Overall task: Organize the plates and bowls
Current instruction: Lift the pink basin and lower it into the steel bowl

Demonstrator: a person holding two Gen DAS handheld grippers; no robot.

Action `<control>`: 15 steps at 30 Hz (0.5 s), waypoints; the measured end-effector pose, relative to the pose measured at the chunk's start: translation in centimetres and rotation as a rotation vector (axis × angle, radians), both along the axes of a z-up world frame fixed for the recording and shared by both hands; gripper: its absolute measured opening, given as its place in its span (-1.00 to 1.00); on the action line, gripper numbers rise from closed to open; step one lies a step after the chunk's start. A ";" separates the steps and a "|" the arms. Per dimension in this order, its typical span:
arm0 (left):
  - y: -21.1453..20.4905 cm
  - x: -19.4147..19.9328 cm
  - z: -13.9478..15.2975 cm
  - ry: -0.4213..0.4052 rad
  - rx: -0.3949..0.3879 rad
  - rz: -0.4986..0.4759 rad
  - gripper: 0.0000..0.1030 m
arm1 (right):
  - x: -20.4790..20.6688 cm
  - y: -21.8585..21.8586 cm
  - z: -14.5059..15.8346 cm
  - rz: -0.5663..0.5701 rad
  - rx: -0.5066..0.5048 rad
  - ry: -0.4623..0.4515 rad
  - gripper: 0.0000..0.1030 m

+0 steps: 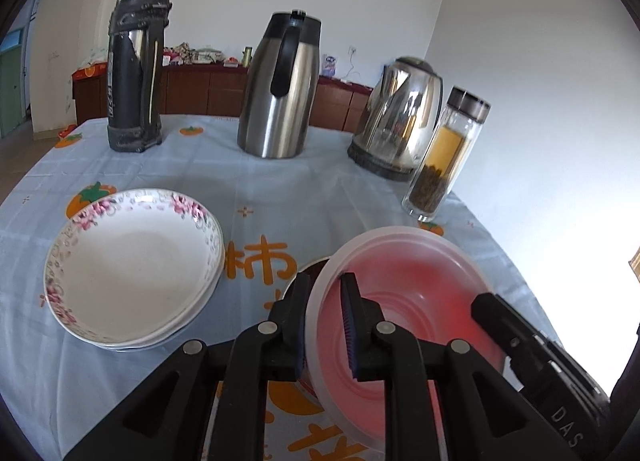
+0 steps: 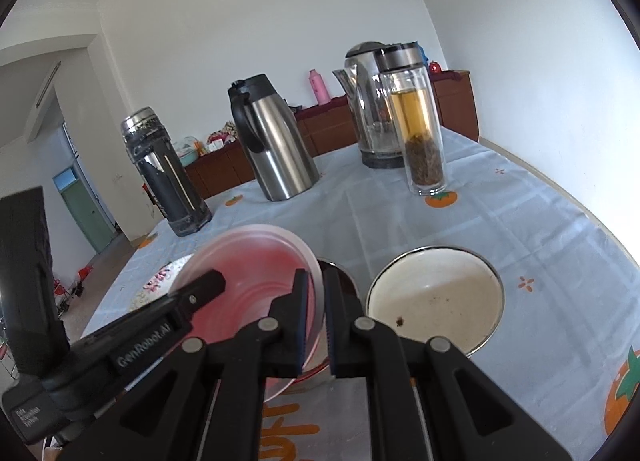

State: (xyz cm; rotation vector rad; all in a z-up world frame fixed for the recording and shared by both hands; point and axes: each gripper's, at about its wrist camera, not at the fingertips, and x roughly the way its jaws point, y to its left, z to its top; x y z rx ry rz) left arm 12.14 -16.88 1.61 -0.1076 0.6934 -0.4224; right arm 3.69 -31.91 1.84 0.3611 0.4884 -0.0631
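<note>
A translucent pink bowl [image 1: 404,285] is held tilted between both grippers, just above a dark red bowl [image 2: 344,281] whose rim peeks out beneath it. My left gripper [image 1: 326,281] is shut on the pink bowl's left rim. On the opposite rim of the pink bowl [image 2: 256,265], my right gripper [image 2: 316,275] is shut as well. Each gripper shows in the other's view: the right gripper [image 1: 486,303] and the left gripper [image 2: 216,281]. A stack of white floral plates [image 1: 132,261] lies to the left. A white enamel bowl [image 2: 436,301] with crumbs sits to the right.
Along the back of the blue tablecloth [image 1: 312,197] stand a black thermos [image 1: 136,73], a steel carafe [image 1: 280,89], an electric kettle [image 1: 400,117] and a glass tea bottle [image 1: 444,157]. A white wall [image 1: 540,101] runs close along the table's right side.
</note>
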 end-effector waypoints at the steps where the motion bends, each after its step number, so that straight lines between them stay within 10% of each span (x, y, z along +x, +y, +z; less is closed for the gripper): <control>1: -0.2 0.0 -0.2 0.001 0.012 0.003 -0.66 | 0.1 0.0 -0.2 -0.002 -0.006 0.005 -0.85; 15: -0.6 0.5 -1.4 -0.004 0.082 0.027 -0.65 | 1.1 0.6 -1.1 0.000 -0.067 0.047 -0.85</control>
